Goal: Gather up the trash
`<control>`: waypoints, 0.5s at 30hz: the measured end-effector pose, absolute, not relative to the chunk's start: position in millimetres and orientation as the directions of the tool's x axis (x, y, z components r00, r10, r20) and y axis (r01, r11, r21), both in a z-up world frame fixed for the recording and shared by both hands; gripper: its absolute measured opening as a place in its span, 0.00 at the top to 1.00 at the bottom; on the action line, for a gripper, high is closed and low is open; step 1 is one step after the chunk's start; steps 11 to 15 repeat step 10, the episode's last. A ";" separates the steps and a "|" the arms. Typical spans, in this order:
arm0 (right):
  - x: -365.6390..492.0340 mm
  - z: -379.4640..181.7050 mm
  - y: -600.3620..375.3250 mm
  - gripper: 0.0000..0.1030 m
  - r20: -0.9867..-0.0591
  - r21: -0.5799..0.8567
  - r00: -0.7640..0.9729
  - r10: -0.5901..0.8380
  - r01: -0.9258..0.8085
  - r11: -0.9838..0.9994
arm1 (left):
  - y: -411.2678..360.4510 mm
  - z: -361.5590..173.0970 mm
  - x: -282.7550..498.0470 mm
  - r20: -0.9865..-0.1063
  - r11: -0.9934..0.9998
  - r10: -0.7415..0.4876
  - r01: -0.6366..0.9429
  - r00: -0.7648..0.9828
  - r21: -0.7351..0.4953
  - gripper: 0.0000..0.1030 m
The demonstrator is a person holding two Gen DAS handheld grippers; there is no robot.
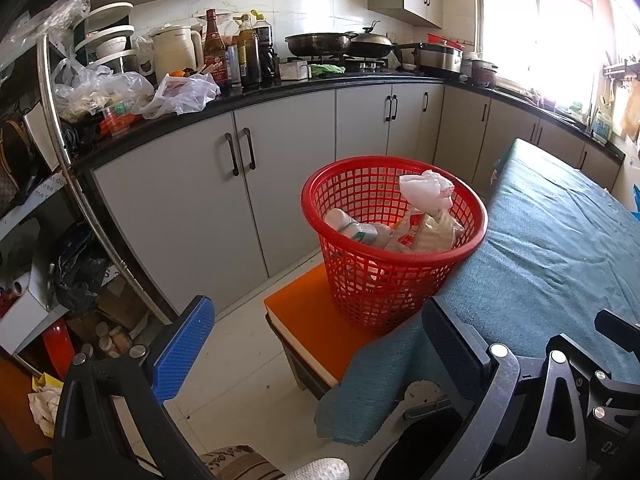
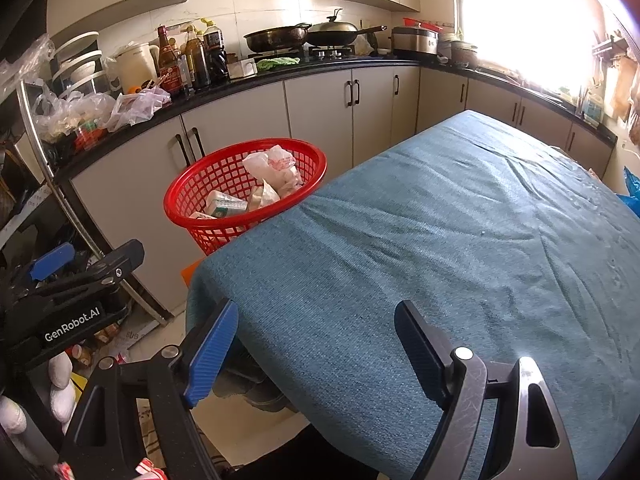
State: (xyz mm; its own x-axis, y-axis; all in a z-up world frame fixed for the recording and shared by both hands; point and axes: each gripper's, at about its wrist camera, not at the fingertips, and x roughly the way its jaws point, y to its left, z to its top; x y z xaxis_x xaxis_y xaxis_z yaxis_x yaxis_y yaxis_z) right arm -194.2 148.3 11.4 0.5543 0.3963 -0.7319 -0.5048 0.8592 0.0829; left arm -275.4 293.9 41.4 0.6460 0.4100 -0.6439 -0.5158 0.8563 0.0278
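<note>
A red mesh basket (image 1: 362, 256) stands on an orange stool (image 1: 304, 320) beside the table's edge. It holds a crumpled white bag (image 1: 426, 188), a carton (image 1: 352, 230) and other wrappers. The right wrist view shows the same basket (image 2: 192, 208) at the left, behind the table corner. My left gripper (image 1: 316, 344) is open and empty, hanging short of the basket over the floor and the cloth's corner. My right gripper (image 2: 316, 348) is open too, with nothing between its fingers, over the near end of the teal cloth (image 2: 440, 240). The left gripper's body (image 2: 72, 292) shows at the left.
A black counter (image 1: 280, 88) with grey cabinets runs along the back, crowded with bottles, plastic bags, a kettle and pans. A metal rack (image 1: 60, 152) with clutter stands at the left. Crumpled paper (image 1: 44, 404) lies on the floor at the lower left. The window glares at the right.
</note>
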 end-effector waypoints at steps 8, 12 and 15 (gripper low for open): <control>-191.9 8.7 148.6 0.18 -0.738 0.097 0.543 0.400 -0.502 0.860 | 299.5 43.9 -273.3 -0.648 0.851 0.416 -0.524 0.638 0.031 0.00; -190.4 8.0 147.2 0.17 -0.741 0.107 0.537 0.403 -0.498 0.861 | 301.0 45.6 -272.6 -0.642 0.845 0.430 -0.533 0.634 0.039 0.00; -190.4 8.0 147.2 0.17 -0.741 0.107 0.537 0.403 -0.498 0.861 | 301.0 45.6 -272.6 -0.642 0.845 0.430 -0.533 0.634 0.039 0.00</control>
